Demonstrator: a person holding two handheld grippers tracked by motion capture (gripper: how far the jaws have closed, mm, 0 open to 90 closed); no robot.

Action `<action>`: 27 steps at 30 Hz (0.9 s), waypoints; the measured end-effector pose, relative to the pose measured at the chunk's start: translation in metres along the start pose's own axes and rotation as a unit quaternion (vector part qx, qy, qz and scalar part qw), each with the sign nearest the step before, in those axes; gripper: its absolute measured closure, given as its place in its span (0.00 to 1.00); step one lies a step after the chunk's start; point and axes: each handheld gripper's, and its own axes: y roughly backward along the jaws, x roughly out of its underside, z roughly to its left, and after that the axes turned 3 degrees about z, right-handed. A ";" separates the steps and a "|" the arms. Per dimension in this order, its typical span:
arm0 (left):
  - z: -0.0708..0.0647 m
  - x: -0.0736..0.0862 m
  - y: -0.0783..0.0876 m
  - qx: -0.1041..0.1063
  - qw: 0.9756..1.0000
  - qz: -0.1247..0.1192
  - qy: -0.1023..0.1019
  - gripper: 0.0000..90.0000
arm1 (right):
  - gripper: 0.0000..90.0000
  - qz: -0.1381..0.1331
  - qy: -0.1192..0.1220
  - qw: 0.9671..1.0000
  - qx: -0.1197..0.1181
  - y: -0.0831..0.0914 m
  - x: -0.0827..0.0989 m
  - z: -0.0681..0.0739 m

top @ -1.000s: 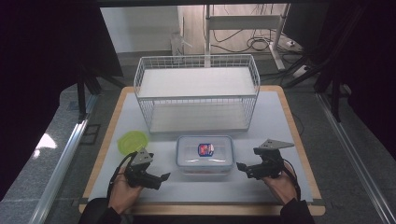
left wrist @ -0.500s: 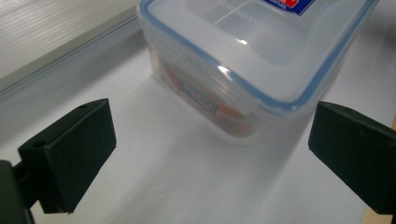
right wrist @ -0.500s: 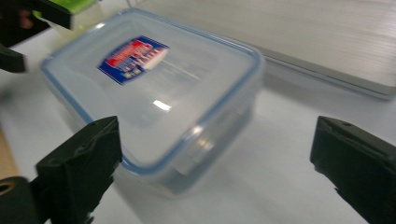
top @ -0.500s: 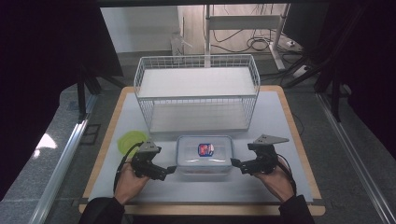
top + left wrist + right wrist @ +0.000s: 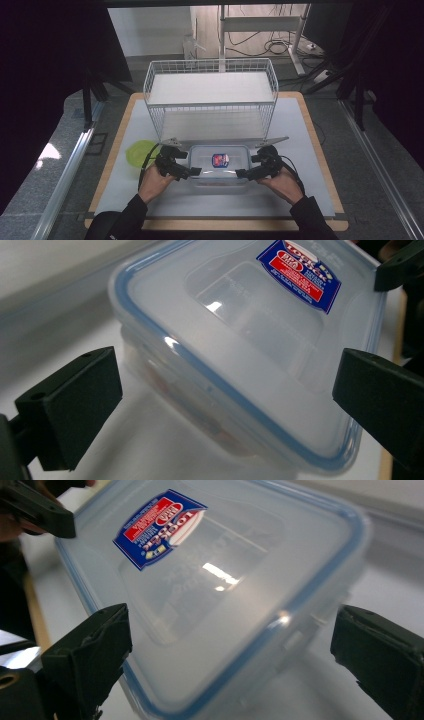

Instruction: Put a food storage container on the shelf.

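Lidded container point(image 5: 218, 167) on the table point(image 5: 320, 150) between both grippers, wire rack point(image 5: 210, 95) behind, apparently a dish point(image 5: 137, 150) at left.

One lidded plastic container point(image 5: 219, 167), one white wire rack point(image 5: 210, 95) and one green disc point(image 5: 140, 151) are counted; two claws are counted, left claw point(image 5: 192, 172) and right claw point(image 5: 241, 174).

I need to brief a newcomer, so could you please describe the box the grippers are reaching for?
On the white table, just in front of the wire rack, lies a clear plastic box. Unlike the green lid beside it, it bears a red-and-blue sticker.
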 end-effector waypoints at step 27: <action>-0.033 0.027 0.022 -0.006 0.999 -0.040 -0.007 0.36 | 0.43 -0.052 -0.017 0.998 0.009 0.033 0.030 0.024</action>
